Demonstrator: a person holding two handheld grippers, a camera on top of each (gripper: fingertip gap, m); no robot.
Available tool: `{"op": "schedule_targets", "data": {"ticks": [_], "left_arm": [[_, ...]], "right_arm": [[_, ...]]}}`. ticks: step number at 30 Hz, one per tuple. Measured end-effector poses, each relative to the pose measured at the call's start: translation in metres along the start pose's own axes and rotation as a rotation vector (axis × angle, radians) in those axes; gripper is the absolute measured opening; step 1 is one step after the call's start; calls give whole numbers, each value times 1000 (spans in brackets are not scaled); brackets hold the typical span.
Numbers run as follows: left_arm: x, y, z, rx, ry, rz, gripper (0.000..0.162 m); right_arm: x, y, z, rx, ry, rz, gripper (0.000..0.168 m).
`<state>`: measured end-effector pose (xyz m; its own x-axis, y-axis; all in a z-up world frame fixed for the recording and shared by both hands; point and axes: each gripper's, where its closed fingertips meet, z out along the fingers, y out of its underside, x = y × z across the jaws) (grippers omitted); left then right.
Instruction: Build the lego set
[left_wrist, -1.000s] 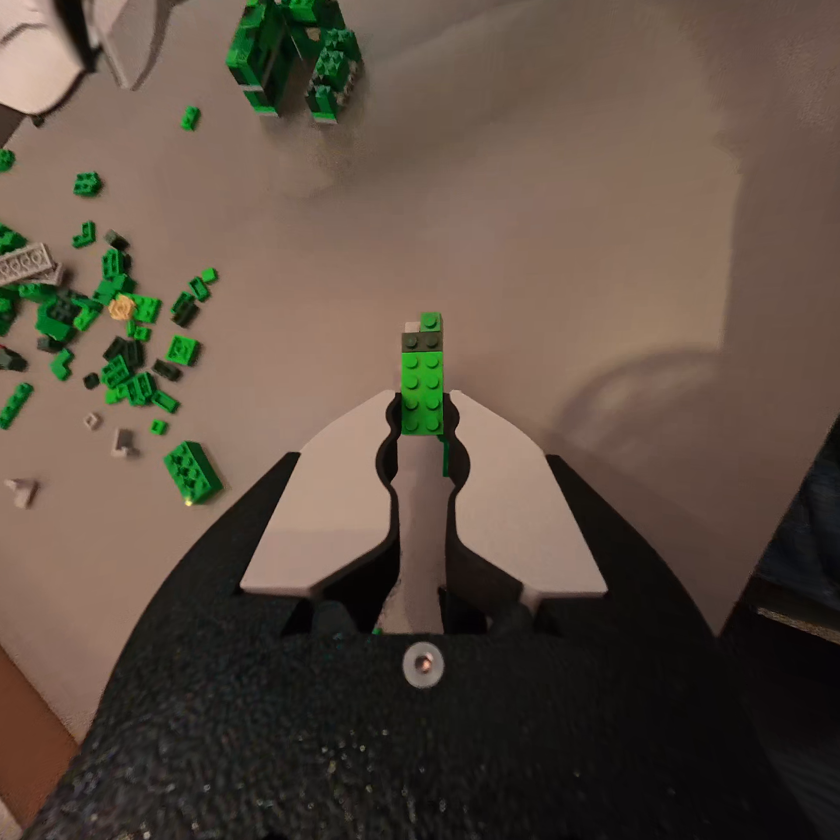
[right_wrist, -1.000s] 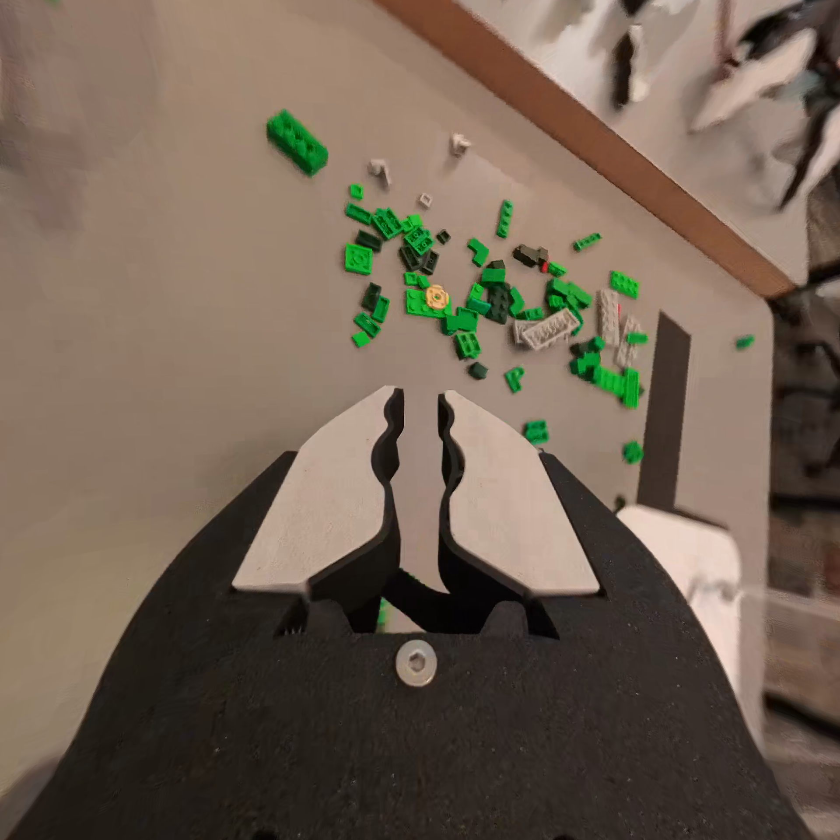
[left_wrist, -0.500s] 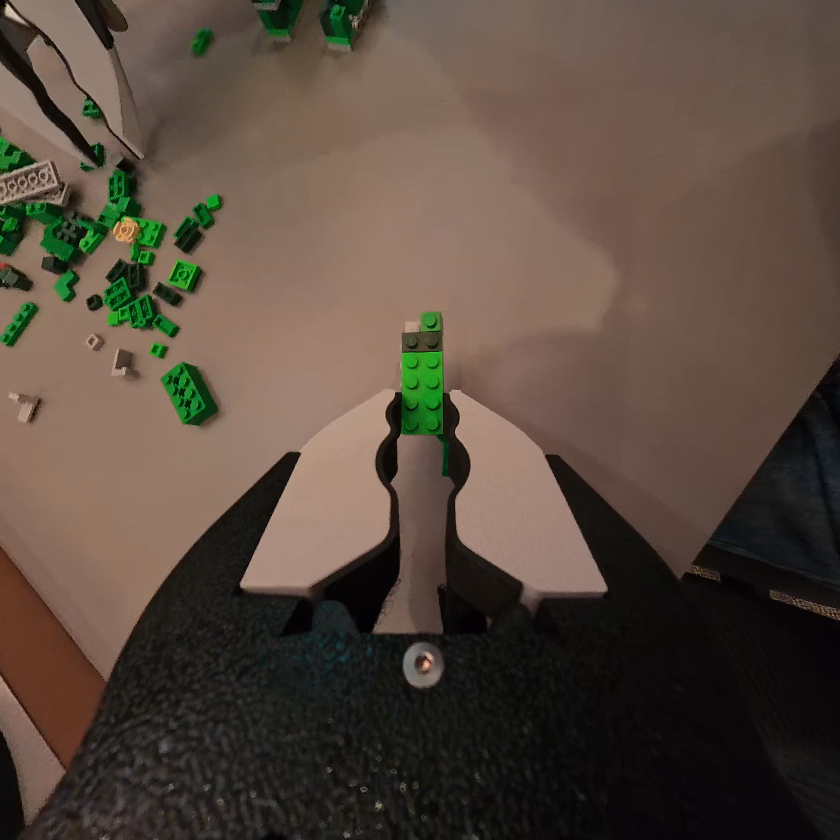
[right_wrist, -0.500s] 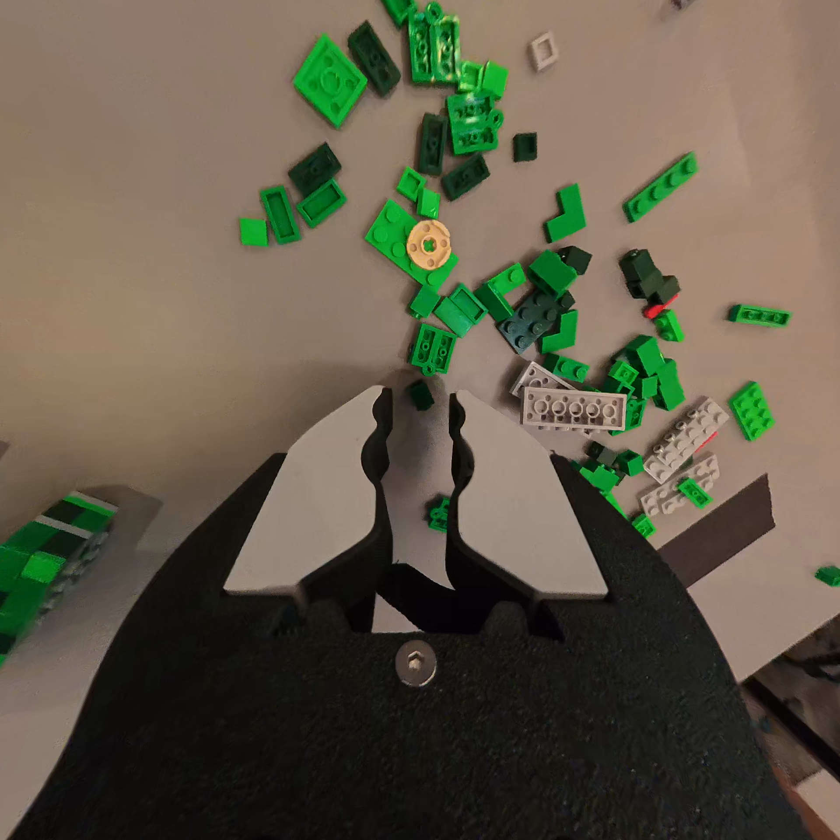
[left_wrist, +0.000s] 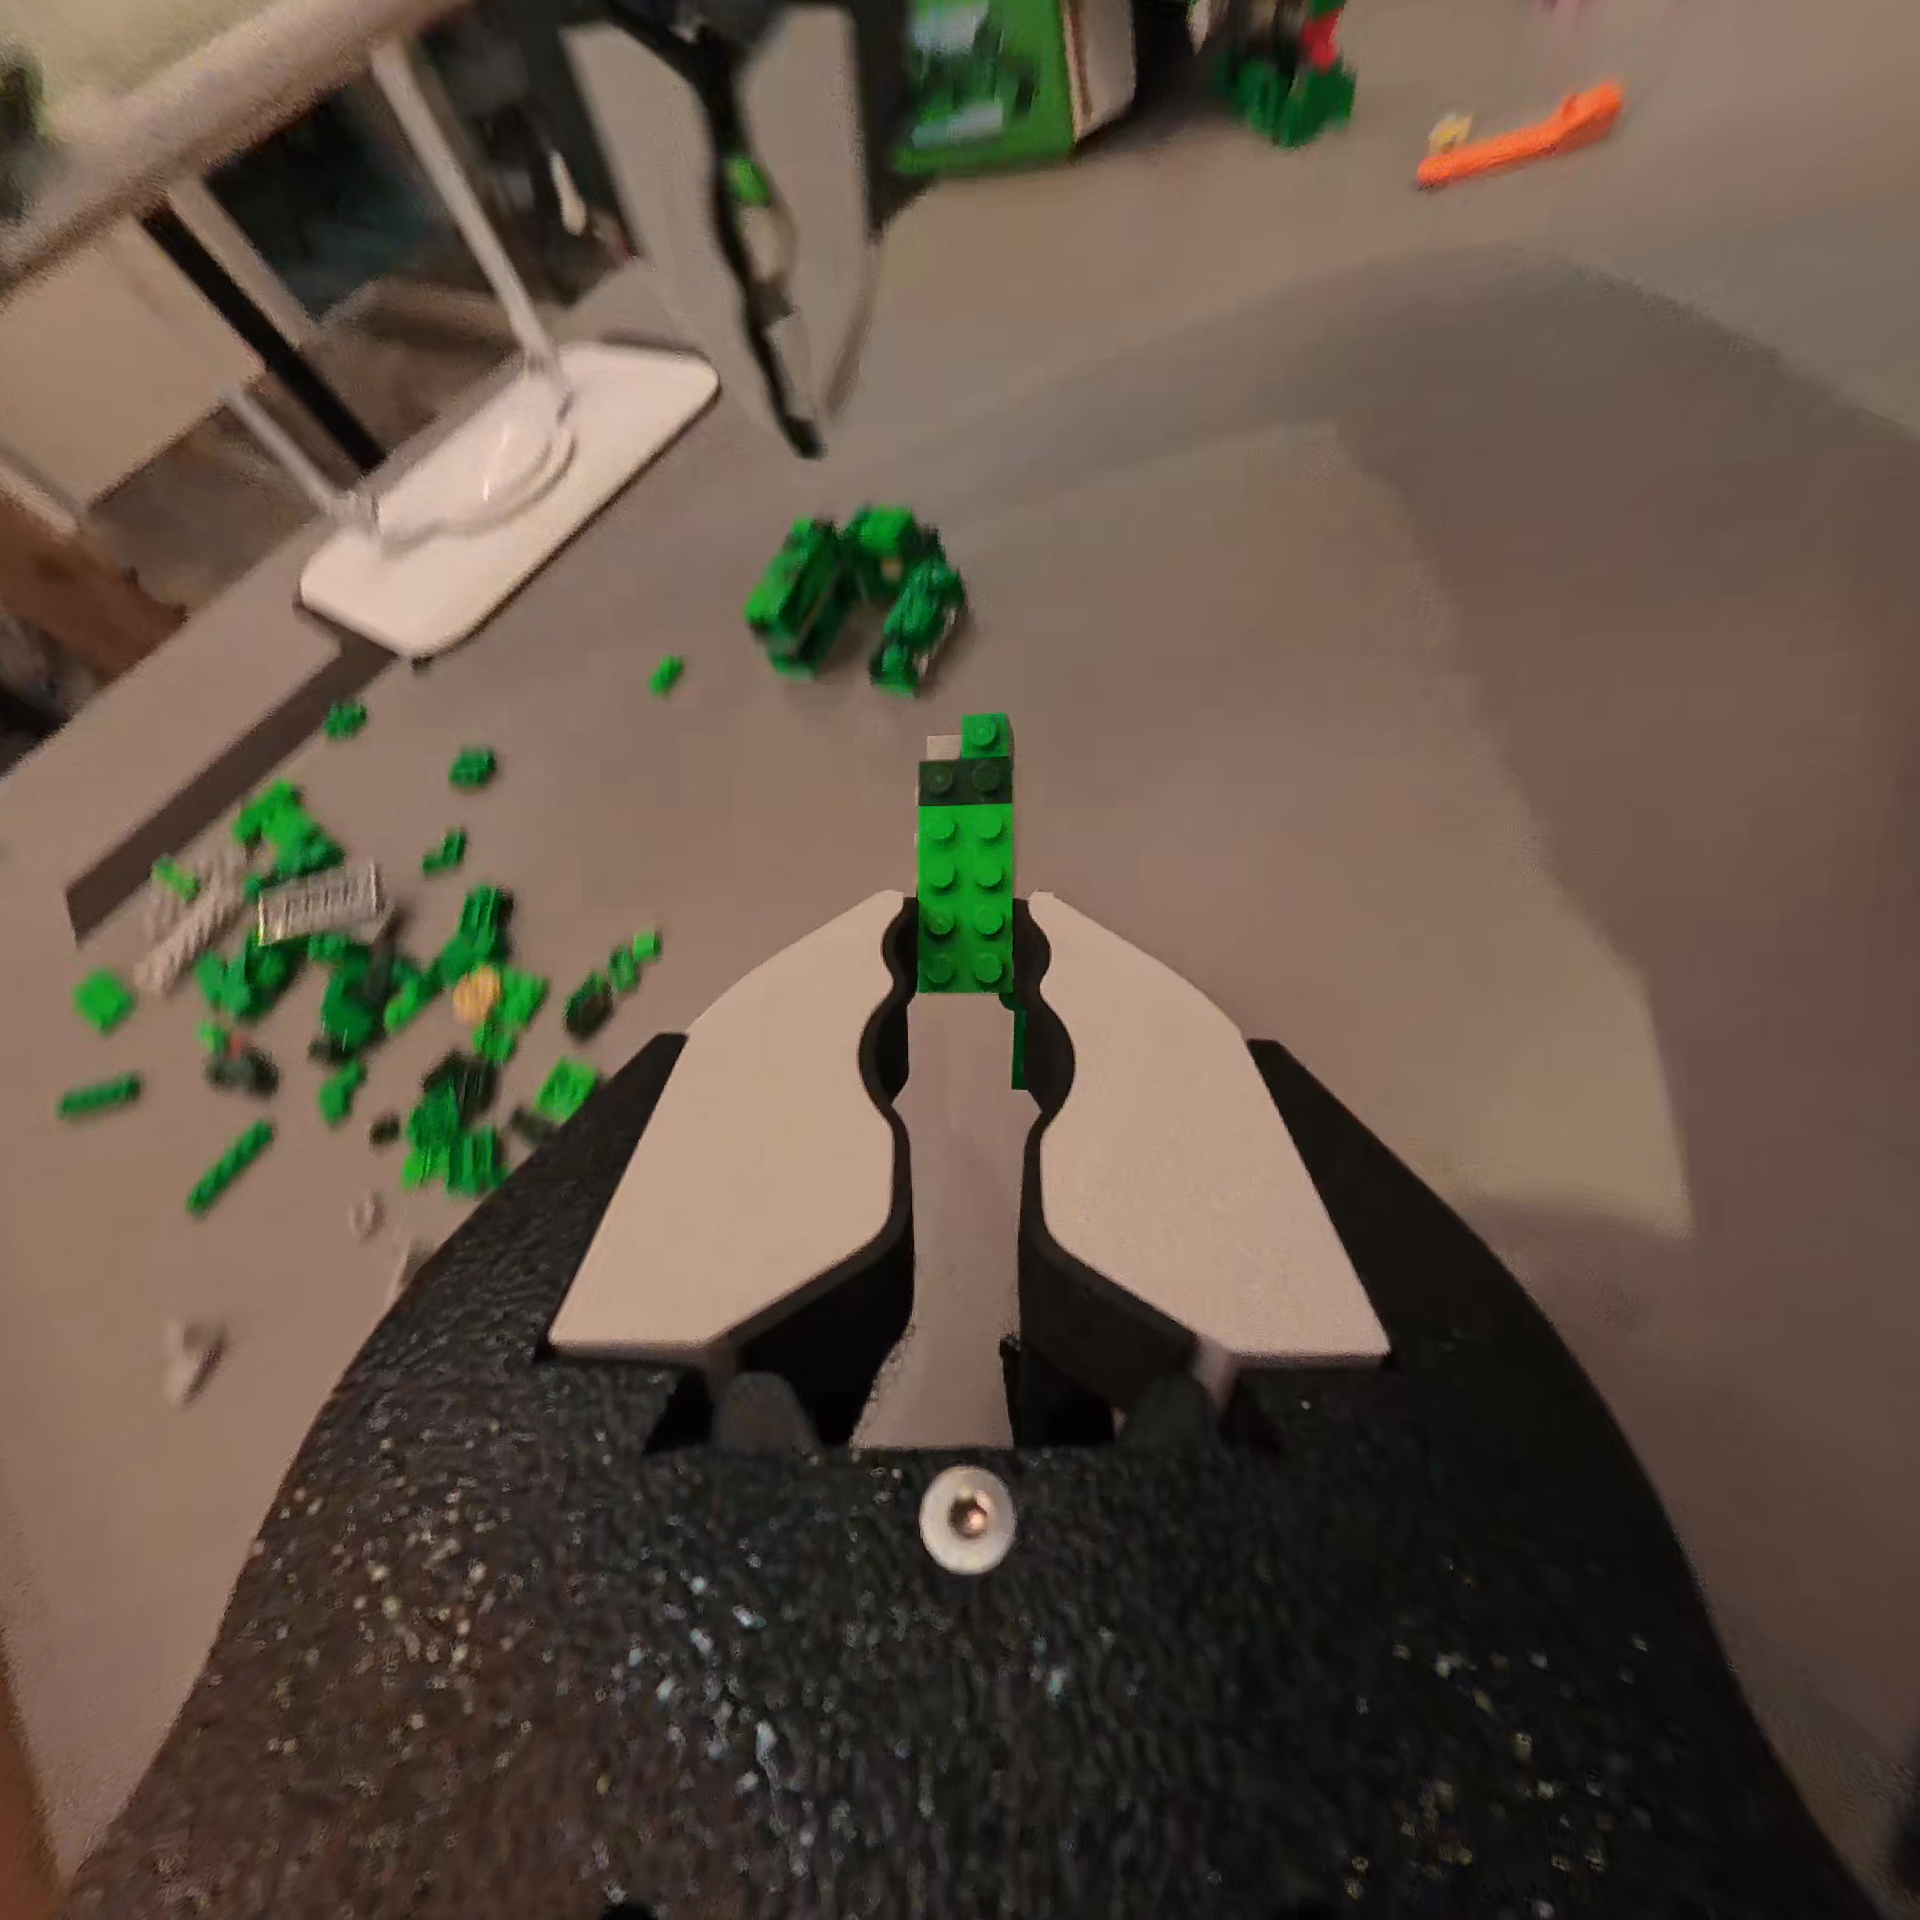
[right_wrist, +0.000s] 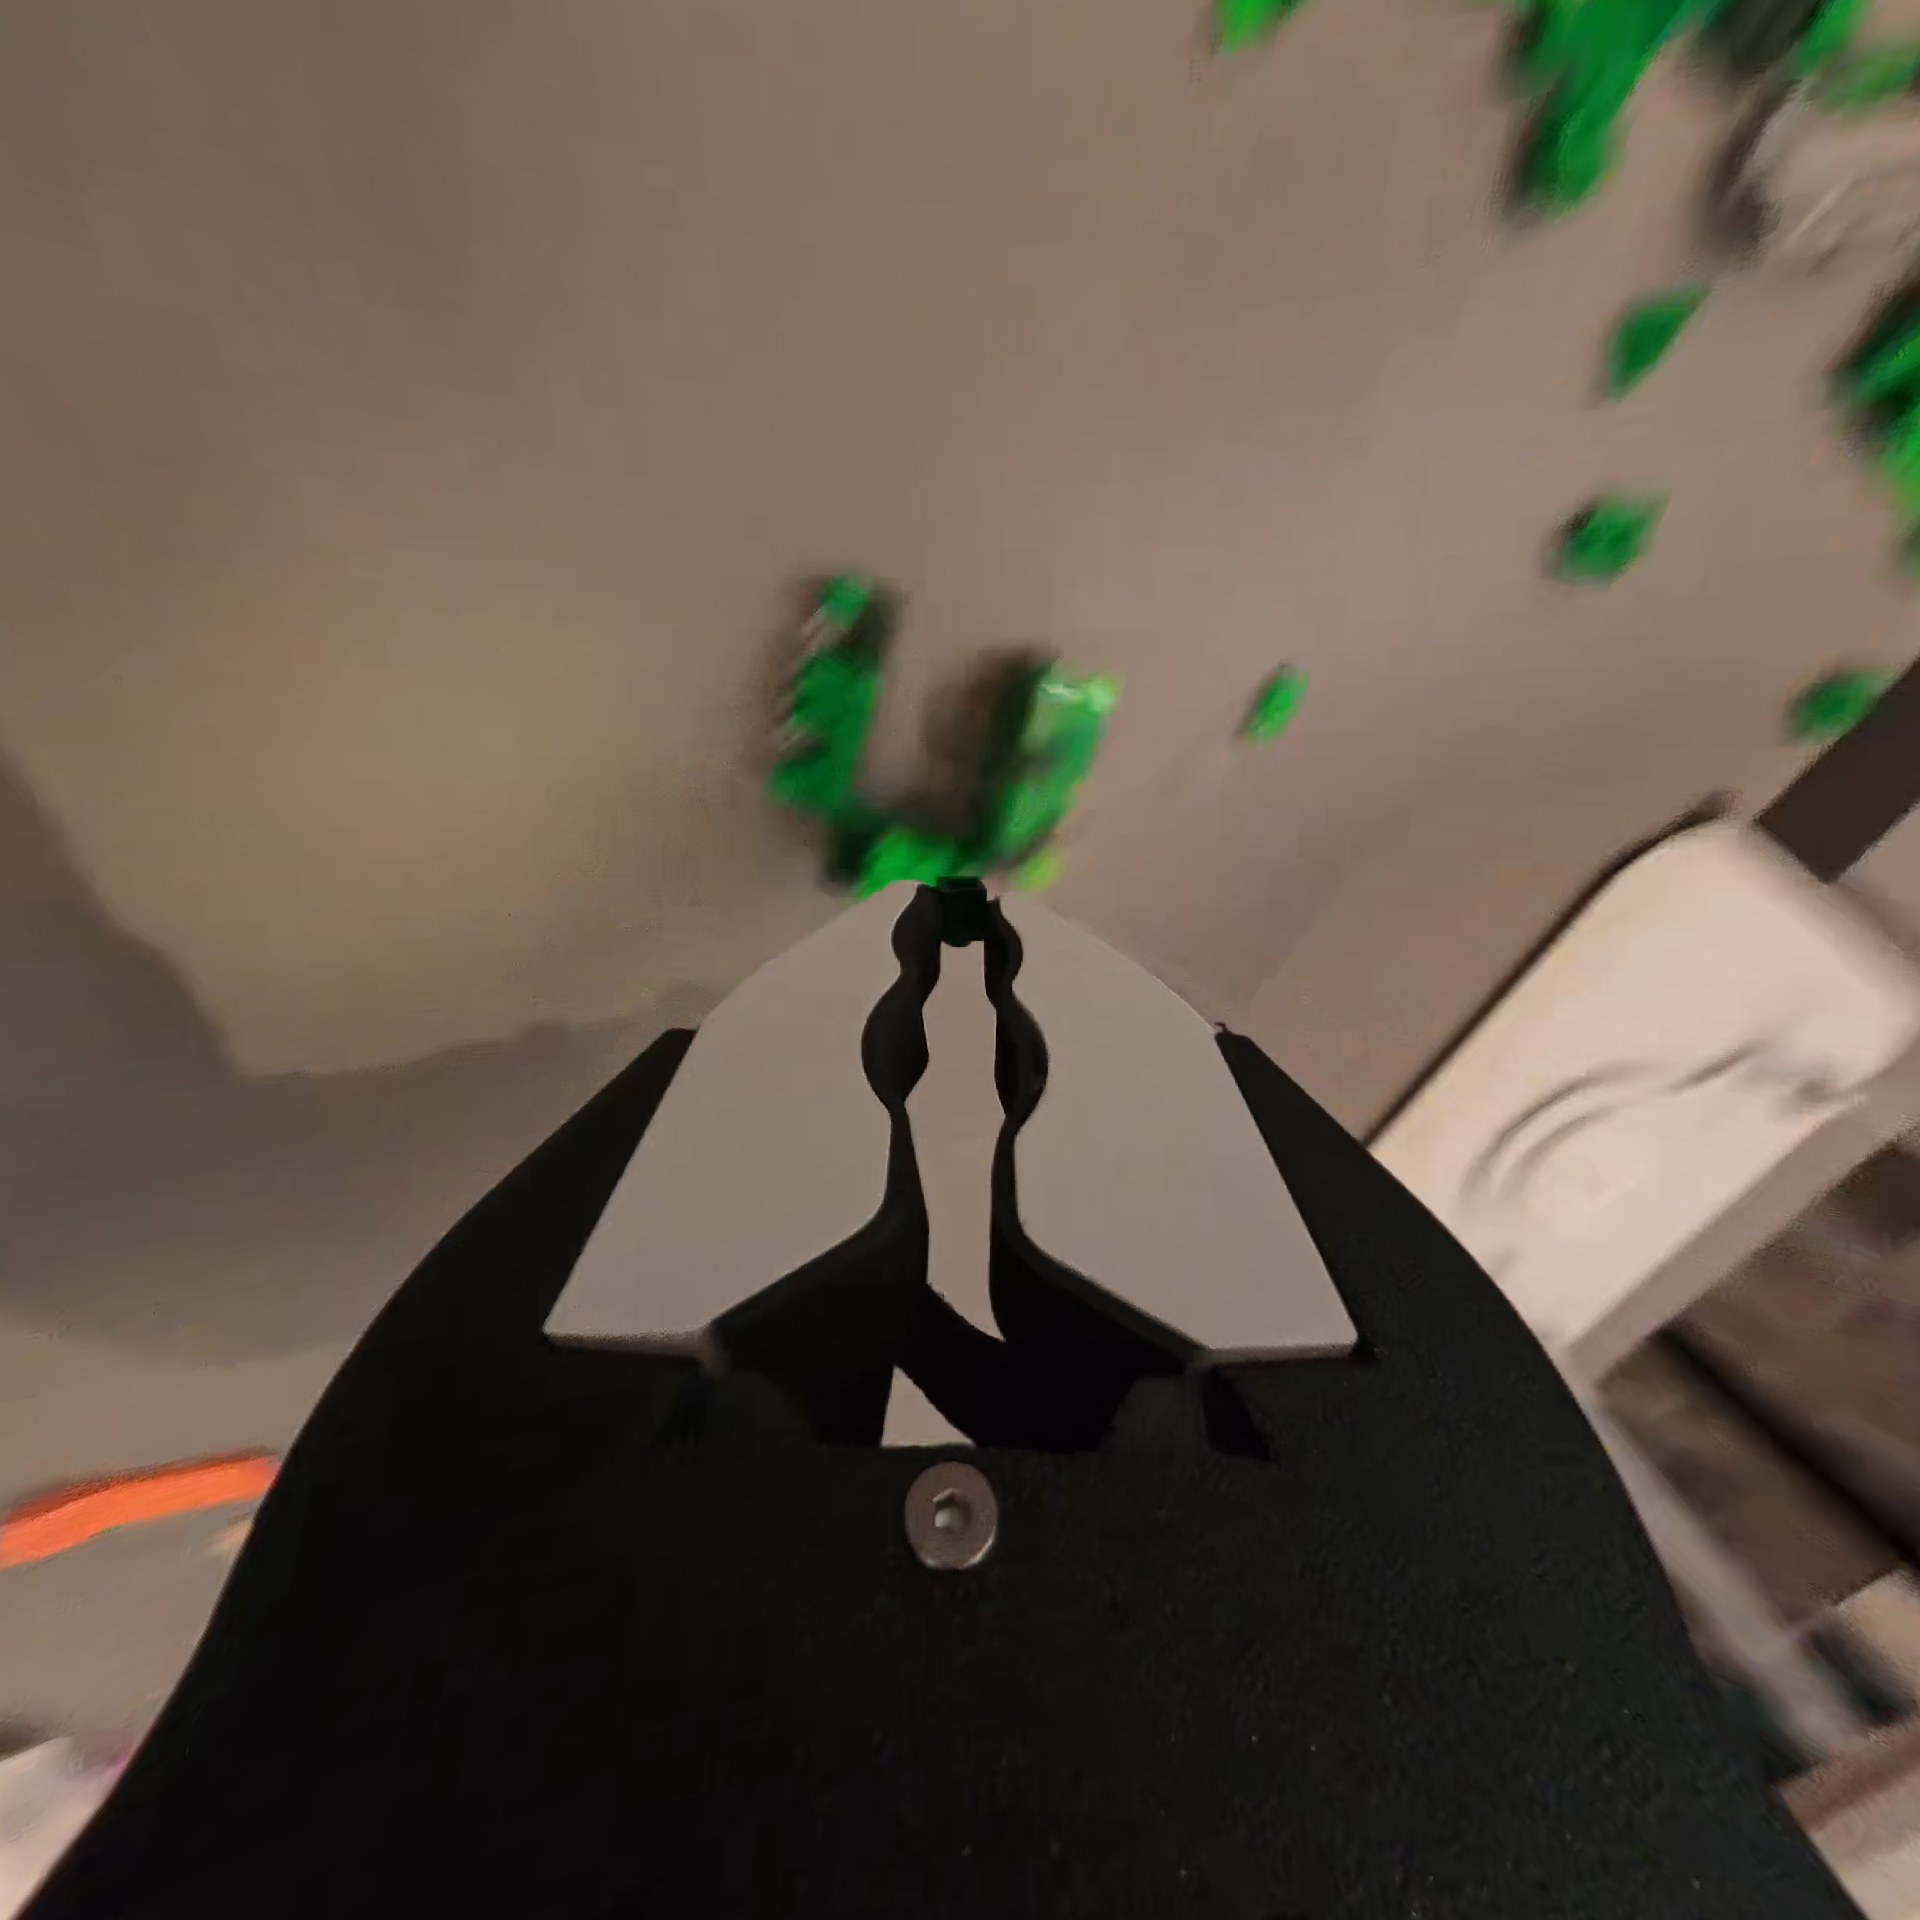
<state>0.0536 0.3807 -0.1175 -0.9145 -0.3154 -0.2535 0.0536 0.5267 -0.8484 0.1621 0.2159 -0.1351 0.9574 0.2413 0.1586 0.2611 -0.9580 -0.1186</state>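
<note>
My left gripper (left_wrist: 966, 925) is shut on a small green lego assembly (left_wrist: 966, 873), a bright green plate with dark green and grey pieces at its far end, held above the grey table. My right gripper (right_wrist: 958, 914) is shut on a tiny dark green lego piece (right_wrist: 958, 916) at its fingertips. A partly built green model (left_wrist: 857, 603) lies on the table beyond the left gripper; it also shows blurred just past the right gripper's tips (right_wrist: 935, 758). Loose green and grey lego pieces (left_wrist: 343, 987) lie scattered to the left.
A white stand base (left_wrist: 520, 488) sits at the back left of the table. A green box (left_wrist: 977, 83), another green model (left_wrist: 1288, 94) and an orange tool (left_wrist: 1517, 135) lie at the far edge. A white block (right_wrist: 1621, 1081) is at the right in the right wrist view.
My right gripper has closed on a tiny dark green piece from the pile and swung toward the built model. My left gripper has tilted up, still holding its assembly.
</note>
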Motion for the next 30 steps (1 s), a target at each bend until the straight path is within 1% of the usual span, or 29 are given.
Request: {"op": "schedule_targets", "data": {"ticks": [1, 3, 5, 7, 8, 9, 10, 13, 16, 18, 23, 26, 28, 30], "left_arm": [[2, -10, 13, 17, 16, 27, 17], [6, -24, 41, 14, 34, 100, 17], [9, -33, 67, -21, 41, 198, 17], [9, -42, 87, -40, 23, 279, 17], [8, -46, 94, -38, 13, 303, 17], [7, -49, 99, -32, 1, 313, 17], [5, -52, 102, -20, -8, 314, 17], [2, -57, 101, 22, -19, 276, 17], [-2, -57, 96, 48, -22, 246, 17], [-3, -56, 94, 52, -10, 228, 17], [0, -55, 94, 60, 20, 214, 17], [-1, -57, 93, 69, 5, 216, 17], [1, -59, 92, 74, 6, 216, 17], [7, -60, 92, 79, 35, 209, 17]], "right_arm": [[-24, 22, -2, -49, -27, 68, 8], [-76, 66, -3, -184, -104, 223, 8], [-124, 109, -5, -358, -171, 366, 8], [-166, 139, -11, -528, -234, 481, 8], [-186, 151, -15, -626, -277, 544, 8], [-197, 163, -19, -735, -270, 575, 8], [-207, 170, -20, -804, -282, 583, 8], [-236, 171, -17, -911, -392, 634, 7], [-245, 163, -6, -916, -453, 618, 8], [-245, 158, -1, -907, -464, 612, 8], [-241, 148, 5, -847, -447, 622, 8], [-238, 145, 3, -812, -421, 607, 18], [-233, 142, -4, -732, -353, 637, 21], [-226, 139, -15, -567, -241, 718, 24]]}}
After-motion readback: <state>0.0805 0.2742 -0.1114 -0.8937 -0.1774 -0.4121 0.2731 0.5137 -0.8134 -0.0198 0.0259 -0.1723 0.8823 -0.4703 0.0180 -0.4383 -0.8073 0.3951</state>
